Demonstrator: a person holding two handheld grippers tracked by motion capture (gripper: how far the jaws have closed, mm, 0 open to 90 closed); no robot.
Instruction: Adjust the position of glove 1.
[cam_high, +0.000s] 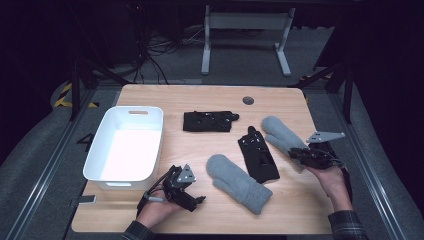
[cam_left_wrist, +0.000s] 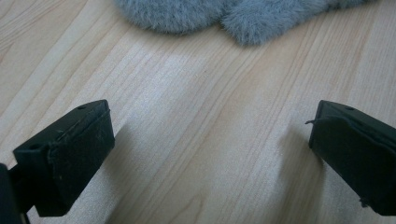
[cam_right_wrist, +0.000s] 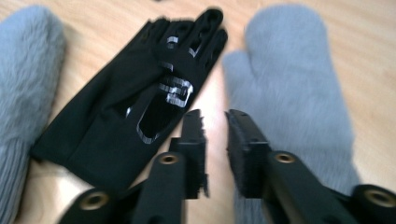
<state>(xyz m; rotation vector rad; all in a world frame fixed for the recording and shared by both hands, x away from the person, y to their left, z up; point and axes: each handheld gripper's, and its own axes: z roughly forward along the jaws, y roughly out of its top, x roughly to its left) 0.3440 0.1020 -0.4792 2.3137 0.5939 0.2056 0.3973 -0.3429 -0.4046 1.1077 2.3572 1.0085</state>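
— Wooden counter (cam_high: 210, 145), two grey mittens, two black gloves. Right tongs (cam_right_wrist: 215, 122)?
— Narrowly parted, gripping nothing, above one mitten's (cam_right_wrist: 289, 79) edge. Left tongs (cam_left_wrist: 205, 154) gape wide, empty, near the other mitten (cam_left_wrist: 224, 14).

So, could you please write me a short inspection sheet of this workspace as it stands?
Surface: wooden table, bare between items.
Job's things: two grey mittens and two black gloves, lying flat.
Clutter: white bin at left, empty.
Grippers: left tool open over bare wood; right tool slightly open, nothing between the jaws, between the black glove and the far mitten.
Cables: loose bundle on the floor beyond.
Surroundings: white desk frame, dark floor.
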